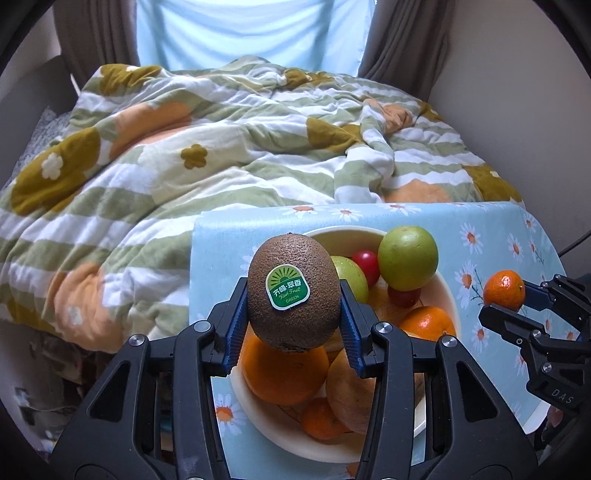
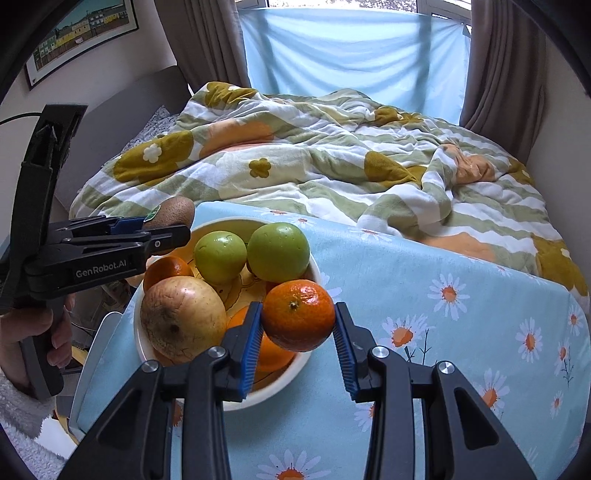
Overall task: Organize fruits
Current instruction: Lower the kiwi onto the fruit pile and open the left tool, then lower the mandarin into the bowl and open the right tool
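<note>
The left gripper (image 1: pixel 293 317) has its blue-padded jaws clamped on one brown kiwi (image 1: pixel 293 291), held upright above the near part of the bowl (image 1: pixel 448 291) at lower centre of the left wrist view. The right gripper (image 2: pixel 298 345) grips one small mandarin (image 2: pixel 298 319) between its pads, at lower centre of the right wrist view, over the bowl's right edge. In the cream bowl the two views together show two green apples (image 2: pixel 277 252), two small red fruits (image 1: pixel 366 261) that may be cherry tomatoes, one large yellowish-brown fruit (image 2: pixel 183 317), one big orange (image 1: pixel 284 373) and two smaller orange citrus fruits (image 1: pixel 428 323); more may lie hidden underneath. The bowl stands on one pale blue cloth (image 2: pixel 461 295) printed with white-and-orange daisies, which fills the lower right of the right wrist view. Behind it, across the middle of both frames, lies one rumpled striped quilt (image 1: pixel 221 147) with flower patches. The kiwi's green sticker (image 1: pixel 288 287) reads "Kiwi Fruit" and "GREEN" under some Chinese characters. The left gripper's body, at the left edge of the right wrist view, is marked "GenRobot.AI", with a person's hand (image 2: pixel 26 332) around its handle. The right gripper's body, at the right edge of the left wrist view, shows the letters "DAS". One framed picture (image 2: pixel 83 33) of coloured houses hangs at upper left of the right wrist view.
</note>
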Demonstrator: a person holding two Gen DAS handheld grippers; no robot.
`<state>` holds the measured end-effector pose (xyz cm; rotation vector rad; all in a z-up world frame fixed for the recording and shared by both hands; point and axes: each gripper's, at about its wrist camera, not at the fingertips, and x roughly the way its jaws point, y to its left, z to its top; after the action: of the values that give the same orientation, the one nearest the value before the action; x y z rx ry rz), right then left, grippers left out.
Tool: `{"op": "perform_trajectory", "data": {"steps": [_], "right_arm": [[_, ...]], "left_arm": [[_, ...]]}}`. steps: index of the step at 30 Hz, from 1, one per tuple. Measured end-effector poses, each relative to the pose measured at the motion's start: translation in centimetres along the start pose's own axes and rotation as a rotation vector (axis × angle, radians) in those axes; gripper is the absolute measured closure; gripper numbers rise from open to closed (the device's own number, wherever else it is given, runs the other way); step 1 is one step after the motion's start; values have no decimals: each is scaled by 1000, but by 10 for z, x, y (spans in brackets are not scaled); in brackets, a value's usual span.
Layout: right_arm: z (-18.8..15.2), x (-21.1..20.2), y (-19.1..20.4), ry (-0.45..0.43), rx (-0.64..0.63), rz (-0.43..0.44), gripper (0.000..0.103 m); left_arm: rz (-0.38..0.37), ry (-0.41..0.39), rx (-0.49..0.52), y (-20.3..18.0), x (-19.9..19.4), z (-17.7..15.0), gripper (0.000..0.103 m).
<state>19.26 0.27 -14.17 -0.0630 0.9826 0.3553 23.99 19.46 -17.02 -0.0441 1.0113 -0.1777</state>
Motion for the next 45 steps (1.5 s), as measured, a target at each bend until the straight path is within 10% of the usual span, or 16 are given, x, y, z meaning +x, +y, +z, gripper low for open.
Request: {"op": "perform_trajectory", "data": {"steps": [14, 16, 18, 45], "right_arm": [[1, 3, 3, -4, 16, -20, 68], [5, 2, 2, -7, 18, -16, 68], [8, 0, 0, -12, 21, -14, 68], [41, 8, 29, -18, -52, 92, 68]], "left_arm": [[-26, 41, 20, 7, 11, -2, 51], [-11, 38, 26, 7, 9, -2, 43], [-15, 29, 24, 8, 5, -3, 1], [95, -14, -22, 24, -67, -39, 0]]}}
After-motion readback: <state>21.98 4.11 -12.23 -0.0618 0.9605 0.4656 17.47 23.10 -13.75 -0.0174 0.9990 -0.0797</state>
